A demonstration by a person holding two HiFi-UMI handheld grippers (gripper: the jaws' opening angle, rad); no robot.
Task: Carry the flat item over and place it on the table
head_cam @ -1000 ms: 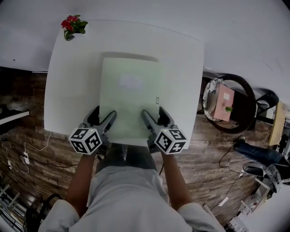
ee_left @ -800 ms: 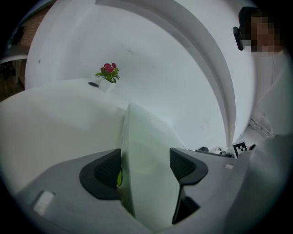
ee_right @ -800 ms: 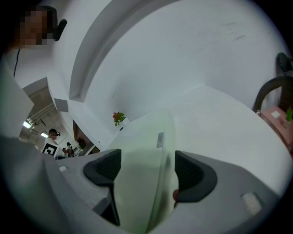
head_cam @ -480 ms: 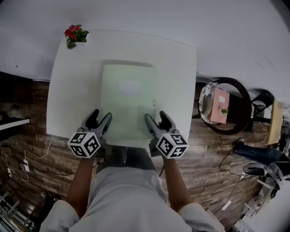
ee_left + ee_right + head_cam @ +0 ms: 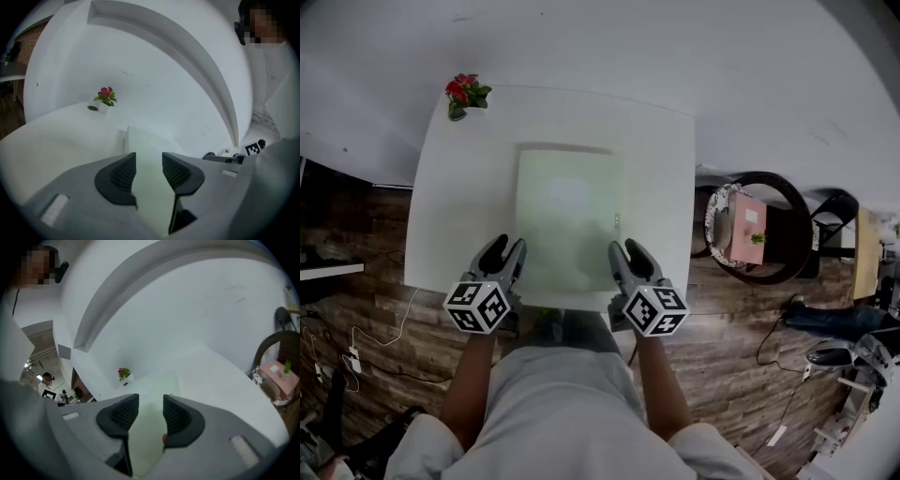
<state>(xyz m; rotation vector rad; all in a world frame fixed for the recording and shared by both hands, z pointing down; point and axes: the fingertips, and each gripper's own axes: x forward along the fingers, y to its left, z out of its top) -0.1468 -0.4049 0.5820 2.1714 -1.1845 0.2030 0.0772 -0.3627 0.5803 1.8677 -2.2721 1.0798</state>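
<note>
Two grippers hovered at the near edge of the white table (image 5: 455,197), the left gripper (image 5: 504,247) and right gripper (image 5: 626,249) flanking the near end of the pale green sheet (image 5: 567,211). The sheet lay flat mid-table, unheld. Both jaw pairs had just been closing but stood apart, pinching nothing. Red flowers (image 5: 466,91) stood at the far left corner.
</note>
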